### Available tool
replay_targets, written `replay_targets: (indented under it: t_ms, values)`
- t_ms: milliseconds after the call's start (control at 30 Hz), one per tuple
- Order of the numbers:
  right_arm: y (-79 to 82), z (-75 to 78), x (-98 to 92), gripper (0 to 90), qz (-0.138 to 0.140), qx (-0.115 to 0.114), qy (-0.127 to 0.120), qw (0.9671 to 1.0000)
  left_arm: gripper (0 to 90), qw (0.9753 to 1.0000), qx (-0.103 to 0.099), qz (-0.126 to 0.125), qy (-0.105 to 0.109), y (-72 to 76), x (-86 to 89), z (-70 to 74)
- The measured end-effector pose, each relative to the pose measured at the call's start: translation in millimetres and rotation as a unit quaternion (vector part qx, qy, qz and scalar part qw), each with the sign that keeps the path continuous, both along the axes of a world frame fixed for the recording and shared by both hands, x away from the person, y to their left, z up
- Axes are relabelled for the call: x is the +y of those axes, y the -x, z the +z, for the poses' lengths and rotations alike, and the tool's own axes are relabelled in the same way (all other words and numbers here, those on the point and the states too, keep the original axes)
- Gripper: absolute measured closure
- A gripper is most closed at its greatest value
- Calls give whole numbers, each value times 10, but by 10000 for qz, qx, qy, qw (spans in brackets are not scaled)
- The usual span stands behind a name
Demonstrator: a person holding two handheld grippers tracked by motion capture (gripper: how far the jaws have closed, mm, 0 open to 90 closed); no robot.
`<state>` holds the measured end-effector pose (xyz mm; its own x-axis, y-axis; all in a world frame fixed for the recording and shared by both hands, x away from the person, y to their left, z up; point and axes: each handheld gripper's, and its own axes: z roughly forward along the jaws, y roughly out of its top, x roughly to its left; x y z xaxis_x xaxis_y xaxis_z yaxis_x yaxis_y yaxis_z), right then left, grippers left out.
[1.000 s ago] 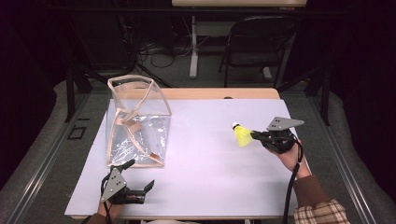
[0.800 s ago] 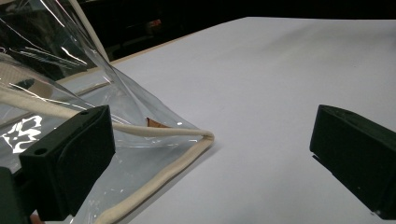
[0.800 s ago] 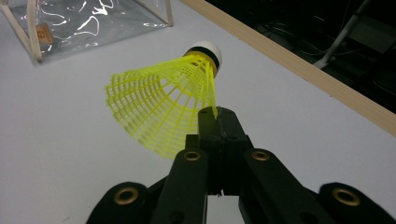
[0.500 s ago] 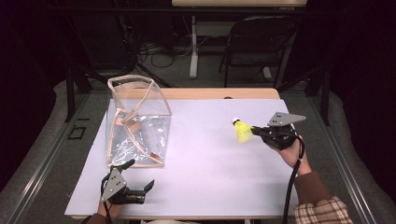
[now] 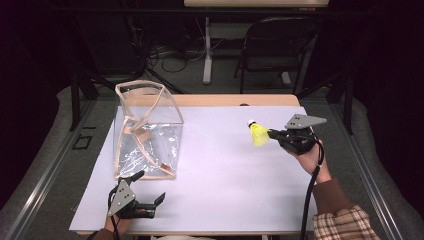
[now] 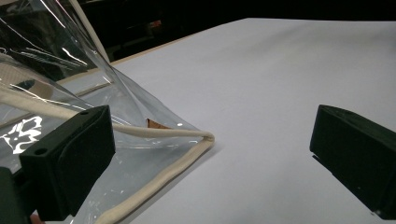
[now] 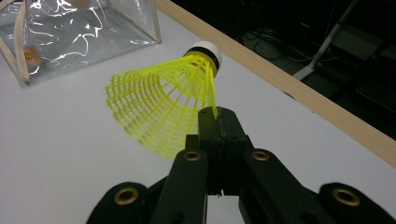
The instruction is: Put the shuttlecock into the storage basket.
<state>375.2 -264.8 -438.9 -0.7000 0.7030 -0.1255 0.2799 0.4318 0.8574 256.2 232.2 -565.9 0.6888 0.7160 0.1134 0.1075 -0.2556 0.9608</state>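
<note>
right gripper [image 5: 272, 134] pinching shuttlecock [image 5: 258, 133] — aloft, fingers closed

Bag [image 5: 147, 130] left, shuttlecock [image 5: 258, 133] right.

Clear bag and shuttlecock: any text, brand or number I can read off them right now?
None is readable.
The small brown tag on the clear bag carries a round mark, too small and blurred to read.
The yellow shuttlecock, clamped by its skirt rim in the right gripper, shows no lettering.
The left gripper, open beside the bag's corner, shows no markings.
</note>
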Motion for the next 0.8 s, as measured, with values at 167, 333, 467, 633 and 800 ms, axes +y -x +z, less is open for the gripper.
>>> replay_targets:
  t_ms: [167, 333, 467, 633, 800]
  values:
    - [-46, 34, 36, 900, -21, -31, 0, 10000, 0, 10000, 2, 2, 3, -1, -1, -1]
    - [-88, 41, 67, 900, -48, -51, -32, 10000, 0, 10000, 1, -3, 3, 1, 1, 0]
    - [-107, 75, 88, 900, -59, -70, -72, 9999, 0, 10000, 4, -1, 10, 2, -1, -1]
    - [-148, 132, 136, 900, -43, -114, -97, 9999, 0, 10000, 15, 13, 23, -3, -2, -5]
    - [-207, 141, 202, 900, -50, -76, -110, 9999, 0, 10000, 11, 12, 25, -3, 0, -5]
